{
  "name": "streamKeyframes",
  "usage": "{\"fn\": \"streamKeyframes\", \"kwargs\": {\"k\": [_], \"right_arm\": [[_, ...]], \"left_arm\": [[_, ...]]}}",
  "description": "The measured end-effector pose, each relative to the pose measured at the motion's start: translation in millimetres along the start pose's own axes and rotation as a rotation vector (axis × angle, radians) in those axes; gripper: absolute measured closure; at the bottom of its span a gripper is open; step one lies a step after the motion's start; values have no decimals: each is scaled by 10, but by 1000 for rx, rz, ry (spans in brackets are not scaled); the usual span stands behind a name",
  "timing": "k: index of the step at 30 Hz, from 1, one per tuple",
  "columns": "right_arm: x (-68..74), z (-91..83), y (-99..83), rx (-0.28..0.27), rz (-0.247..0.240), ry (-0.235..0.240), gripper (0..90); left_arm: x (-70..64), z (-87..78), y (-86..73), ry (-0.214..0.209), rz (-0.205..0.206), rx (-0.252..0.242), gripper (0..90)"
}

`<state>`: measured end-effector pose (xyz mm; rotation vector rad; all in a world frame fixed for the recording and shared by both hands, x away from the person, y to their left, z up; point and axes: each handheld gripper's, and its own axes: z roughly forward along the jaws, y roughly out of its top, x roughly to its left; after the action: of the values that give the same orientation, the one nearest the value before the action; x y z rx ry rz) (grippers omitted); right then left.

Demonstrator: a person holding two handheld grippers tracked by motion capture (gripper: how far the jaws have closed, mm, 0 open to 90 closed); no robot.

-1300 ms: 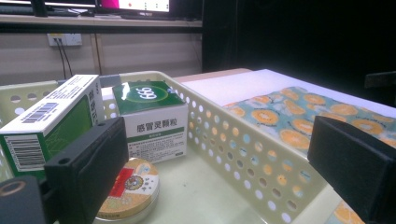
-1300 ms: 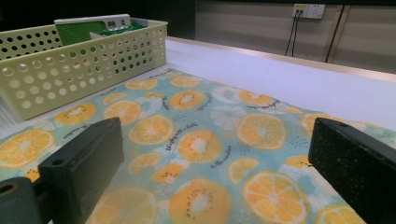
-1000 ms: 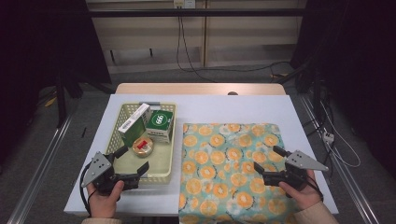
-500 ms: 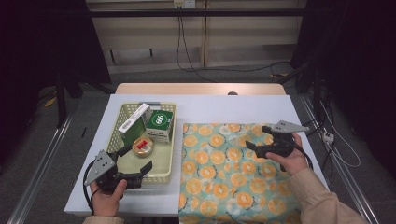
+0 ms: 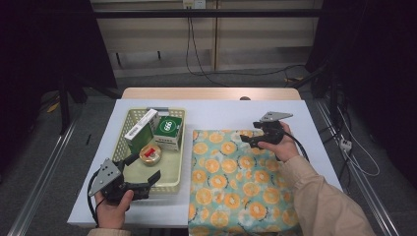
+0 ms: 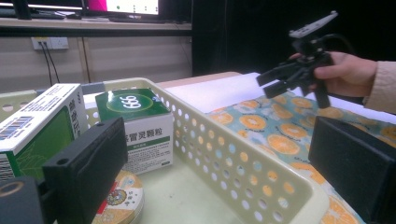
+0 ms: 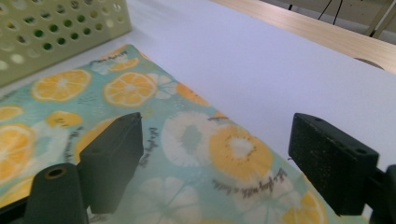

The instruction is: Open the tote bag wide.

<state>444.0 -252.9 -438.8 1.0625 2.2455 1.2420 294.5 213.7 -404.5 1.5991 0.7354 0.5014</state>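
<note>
1. High view: right tongs [image 5: 251,140] open, hovering over the far edge of the orange-print cloth [image 5: 236,182] lying flat on the bench [image 5: 221,113].
2. Left tongs [image 5: 142,169] open, empty, at the basket [image 5: 174,172].
3. Advice: lower squarely, pinch one layer at the hem.

A: What's on the left of the tabletop [image 5: 226,113]?
B: 2 boxes, touching: tall green-white box [image 5: 141,129] w/ barcode, and 999 box [image 5: 168,132] to its right. Round tin [image 5: 150,153] lies just in front.
A: Behind?
B: Wooden strip [image 5: 211,93] along the far edge, cables [image 5: 196,54] hanging from a wall socket [image 5: 193,4].
</note>
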Motion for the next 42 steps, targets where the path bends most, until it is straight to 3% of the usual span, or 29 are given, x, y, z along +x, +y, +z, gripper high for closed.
{"fn": "streamKeyframes", "kwargs": {"k": [9, 16, 19, 21, 24, 28, 37, 42], "right_arm": [[-161, 275, -63, 65, 59, 8, 218], [-149, 365, -82, 154, 5, 2, 323], [-133, 369, -80, 158, -12, -7, 349], [-124, 355, -80, 154, -18, 16, 466], [-127, 328, -73, 160, -7, 47, 723], [-140, 318, -91, 157, 26, 87, 889], [-115, 317, -74, 152, 3, 69, 900], [-142, 305, -53, 119, 40, 73, 900]], "left_arm": [[-2, -23, 19, 1, 2, -5, 46], [-4, -20, 9, 0, 1, -1, 46], [-5, -29, 14, 4, -2, -2, 46], [-10, -27, 16, 5, 2, 0, 46], [-14, -20, 16, 4, 3, 2, 46], [-25, -7, 15, 3, 4, 4, 46], [-25, -15, 29, 3, 10, 3, 46], [-33, -10, 36, -1, 6, -4, 46]]}}
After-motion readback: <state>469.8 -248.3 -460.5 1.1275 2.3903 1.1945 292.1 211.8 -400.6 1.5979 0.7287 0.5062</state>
